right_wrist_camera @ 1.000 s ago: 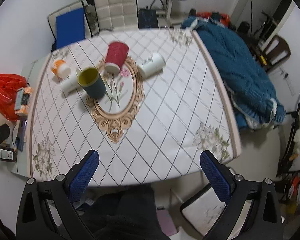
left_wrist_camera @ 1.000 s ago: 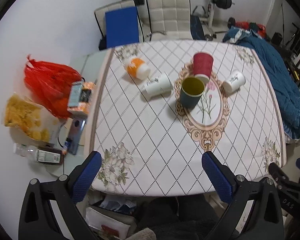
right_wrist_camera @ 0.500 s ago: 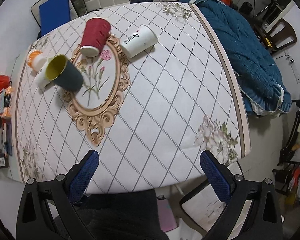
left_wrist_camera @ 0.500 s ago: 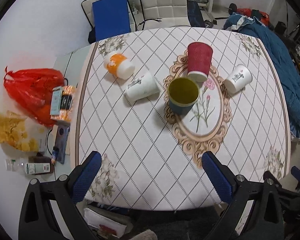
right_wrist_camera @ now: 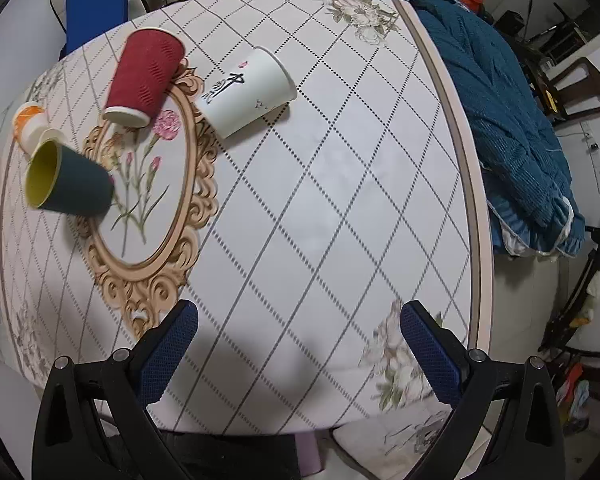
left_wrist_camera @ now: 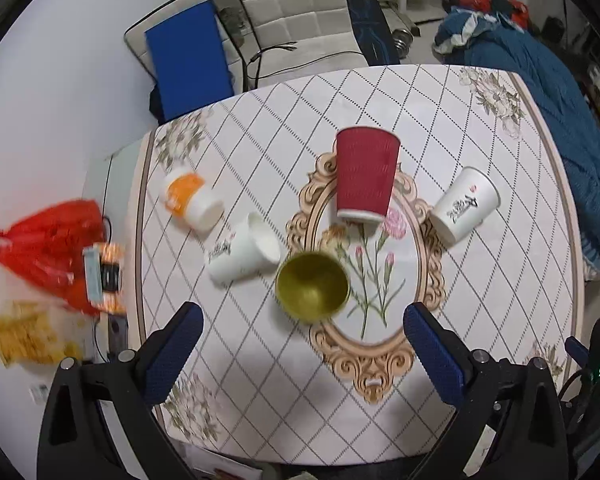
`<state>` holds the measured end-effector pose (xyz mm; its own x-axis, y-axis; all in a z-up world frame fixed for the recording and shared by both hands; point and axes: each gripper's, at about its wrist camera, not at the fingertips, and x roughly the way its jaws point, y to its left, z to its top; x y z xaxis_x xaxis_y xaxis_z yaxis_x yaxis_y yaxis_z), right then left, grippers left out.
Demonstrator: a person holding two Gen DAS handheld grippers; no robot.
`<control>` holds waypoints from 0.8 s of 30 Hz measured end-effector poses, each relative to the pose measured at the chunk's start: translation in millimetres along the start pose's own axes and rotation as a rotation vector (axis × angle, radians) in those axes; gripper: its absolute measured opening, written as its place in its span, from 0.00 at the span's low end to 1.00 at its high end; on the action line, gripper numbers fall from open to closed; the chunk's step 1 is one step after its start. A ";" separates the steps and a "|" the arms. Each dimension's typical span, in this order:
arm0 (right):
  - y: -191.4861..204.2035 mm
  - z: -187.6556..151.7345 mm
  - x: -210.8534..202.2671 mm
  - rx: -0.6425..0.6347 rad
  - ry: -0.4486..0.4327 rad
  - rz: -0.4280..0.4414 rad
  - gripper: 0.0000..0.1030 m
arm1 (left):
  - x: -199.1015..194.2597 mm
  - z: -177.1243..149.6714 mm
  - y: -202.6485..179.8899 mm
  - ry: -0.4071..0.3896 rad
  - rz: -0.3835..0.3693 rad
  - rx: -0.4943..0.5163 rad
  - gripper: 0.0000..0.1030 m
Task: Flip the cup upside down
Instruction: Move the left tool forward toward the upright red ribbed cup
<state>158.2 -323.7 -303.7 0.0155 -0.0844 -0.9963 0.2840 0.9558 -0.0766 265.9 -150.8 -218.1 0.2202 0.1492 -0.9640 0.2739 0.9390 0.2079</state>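
A dark cup with a yellow-green interior (left_wrist_camera: 312,285) stands upright, mouth up, at the edge of the tablecloth's oval floral medallion (left_wrist_camera: 380,312), not yet flipped; the whole task remains. The left gripper (left_wrist_camera: 300,344) hangs above it, jaws spread and empty; the right gripper (right_wrist_camera: 296,340), likewise released, hovers over bare cloth. Count: 5 cups. The other 4 are a red ribbed cup (left_wrist_camera: 366,174), 2 white cups (left_wrist_camera: 464,204) (left_wrist_camera: 242,254) and an orange-and-white cup (left_wrist_camera: 190,200).

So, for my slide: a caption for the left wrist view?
Open left gripper hovering over an upright dark cup among paper cups on a floral tablecloth.
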 end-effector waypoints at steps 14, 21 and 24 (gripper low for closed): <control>-18.4 68.1 48.1 -0.041 0.028 -0.028 1.00 | 73.3 97.7 -39.2 0.117 0.115 0.138 1.00; -29.8 84.2 63.7 -0.034 0.049 -0.040 1.00 | 114.9 123.4 -59.7 0.223 0.104 0.185 1.00; -33.8 88.4 68.9 -0.030 0.056 -0.046 1.00 | 134.4 131.4 -69.1 0.267 0.102 0.199 1.00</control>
<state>234.4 -386.7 -366.3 -0.0509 -0.1138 -0.9922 0.2546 0.9592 -0.1231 399.7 -236.3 -340.2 0.0101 0.3399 -0.9404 0.4462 0.8401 0.3085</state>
